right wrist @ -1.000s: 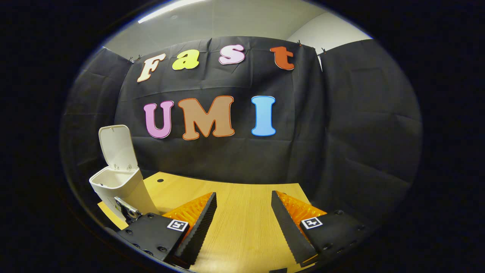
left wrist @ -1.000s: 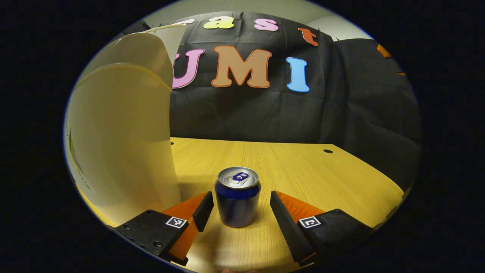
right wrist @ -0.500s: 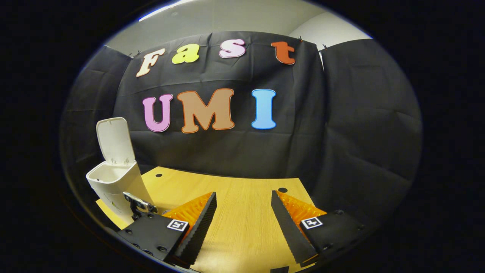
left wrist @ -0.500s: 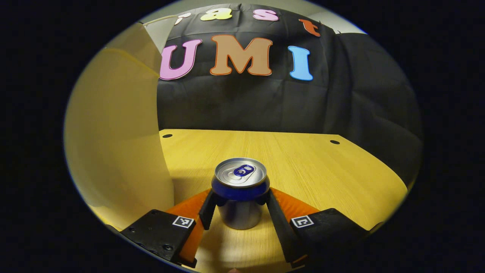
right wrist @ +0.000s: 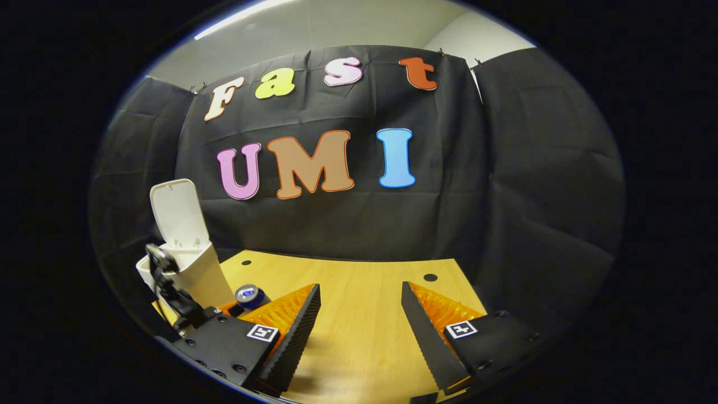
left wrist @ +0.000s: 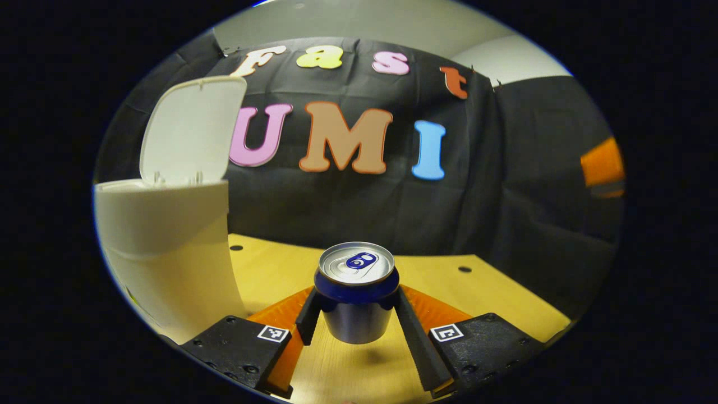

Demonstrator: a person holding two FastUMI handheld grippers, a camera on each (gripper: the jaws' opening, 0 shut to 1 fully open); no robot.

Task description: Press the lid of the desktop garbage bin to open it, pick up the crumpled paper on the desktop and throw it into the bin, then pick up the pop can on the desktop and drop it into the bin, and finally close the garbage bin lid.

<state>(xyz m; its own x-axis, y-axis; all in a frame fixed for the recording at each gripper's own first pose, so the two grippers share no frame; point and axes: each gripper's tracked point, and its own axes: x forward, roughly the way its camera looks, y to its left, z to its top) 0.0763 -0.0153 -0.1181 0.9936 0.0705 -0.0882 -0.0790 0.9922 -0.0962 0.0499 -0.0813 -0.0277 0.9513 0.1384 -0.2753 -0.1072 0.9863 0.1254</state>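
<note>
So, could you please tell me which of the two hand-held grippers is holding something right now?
The left hand-held gripper: its fingers press both sides of the pop can, lifted off the desktop. The right hand-held gripper is open.

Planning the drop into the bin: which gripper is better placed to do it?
Left. The left gripper already clamps the pop can, lifted beside the open bin. The right gripper is open, farther off.

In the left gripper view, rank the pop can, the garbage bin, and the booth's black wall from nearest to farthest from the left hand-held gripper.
1. Pop can: gripped between the fingers of the left hand-held gripper, lifted off the desk.
2. Garbage bin: just to the left, lid up.
3. Black wall: behind the desk, farthest.
</note>
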